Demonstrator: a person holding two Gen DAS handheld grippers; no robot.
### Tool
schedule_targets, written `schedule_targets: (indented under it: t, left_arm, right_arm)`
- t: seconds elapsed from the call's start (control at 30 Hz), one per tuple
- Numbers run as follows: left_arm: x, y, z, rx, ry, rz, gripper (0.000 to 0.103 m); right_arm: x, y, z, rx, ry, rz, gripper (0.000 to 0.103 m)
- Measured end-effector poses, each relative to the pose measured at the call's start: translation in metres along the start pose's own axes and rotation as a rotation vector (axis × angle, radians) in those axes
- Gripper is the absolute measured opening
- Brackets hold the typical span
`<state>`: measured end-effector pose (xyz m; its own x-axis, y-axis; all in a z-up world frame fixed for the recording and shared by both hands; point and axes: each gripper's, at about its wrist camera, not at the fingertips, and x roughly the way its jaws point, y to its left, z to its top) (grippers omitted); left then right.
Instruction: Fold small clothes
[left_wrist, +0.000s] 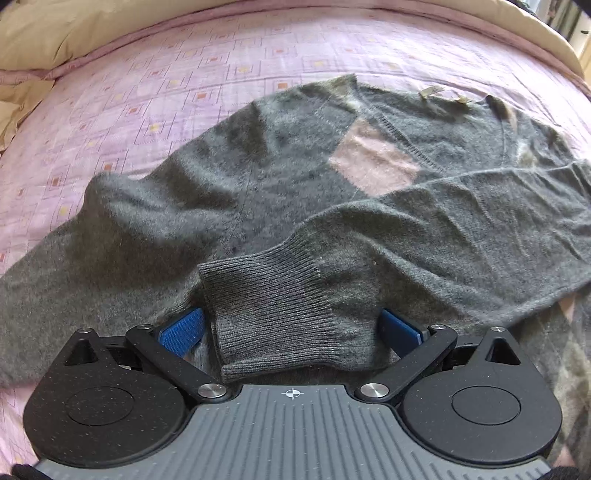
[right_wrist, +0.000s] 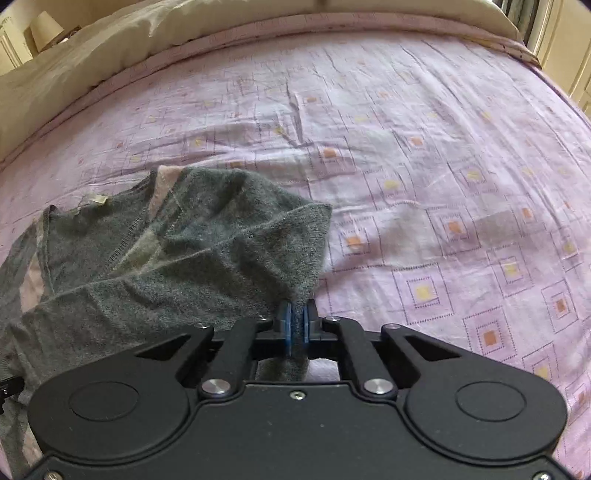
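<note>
A grey knit sweater (left_wrist: 280, 166) with pale pink patches lies spread on the bed. One sleeve is folded across its body, and the ribbed cuff (left_wrist: 291, 321) rests between the blue pads of my left gripper (left_wrist: 291, 332), which stands open around it. In the right wrist view the same sweater (right_wrist: 147, 258) lies at the left, with a lifted fold of its grey edge running into my right gripper (right_wrist: 296, 321). That gripper is shut on the sweater's edge, its blue pads (right_wrist: 286, 325) pressed on the knit.
A pink bedsheet (right_wrist: 443, 184) with square patterns covers the bed. A beige duvet (left_wrist: 55, 33) is bunched along the far edge, and shows as a beige duvet (right_wrist: 110, 48) in the right wrist view. Open sheet lies to the right of the sweater.
</note>
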<state>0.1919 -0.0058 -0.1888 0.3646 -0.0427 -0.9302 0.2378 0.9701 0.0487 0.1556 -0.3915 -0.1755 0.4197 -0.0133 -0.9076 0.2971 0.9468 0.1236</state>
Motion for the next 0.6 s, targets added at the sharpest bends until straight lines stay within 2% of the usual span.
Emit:
schedule_targets:
  t: [0.07,0.13,0.23,0.3,0.37,0.47,0.53,0.6]
  left_arm:
    - [0.002,-0.003,-0.001,0.010,-0.001,0.001,0.103]
    - [0.003,-0.002,-0.001,0.007,-0.004,-0.001,0.103]
    - [0.003,0.000,-0.002,-0.009,-0.002,-0.014,0.103]
    - [0.002,0.002,-0.003,-0.008,0.000,-0.023,0.103]
    - [0.001,0.003,-0.004,-0.015,0.003,-0.028,0.103]
    - [-0.002,0.004,-0.009,-0.040,0.007,-0.021,0.103]
    - [-0.005,0.004,-0.013,-0.052,0.006,-0.015,0.103]
    - [-0.009,0.004,-0.018,-0.052,0.010,-0.014,0.103]
  right_arm:
    - [0.003,-0.003,0.000,0.015,0.007,0.006,0.011]
    - [0.002,0.000,0.002,0.025,0.007,0.011,0.018]
    - [-0.013,0.004,0.002,0.050,-0.037,0.011,0.046]
    - [-0.025,0.007,-0.003,0.047,-0.061,0.039,0.070]
    - [-0.035,0.016,-0.012,0.003,-0.064,0.049,0.074]
    - [-0.031,0.025,-0.031,-0.085,0.000,-0.032,0.074]
    - [-0.021,0.016,-0.044,-0.071,0.062,-0.101,0.074]
    - [-0.021,0.001,-0.054,-0.006,0.053,-0.120,0.081]
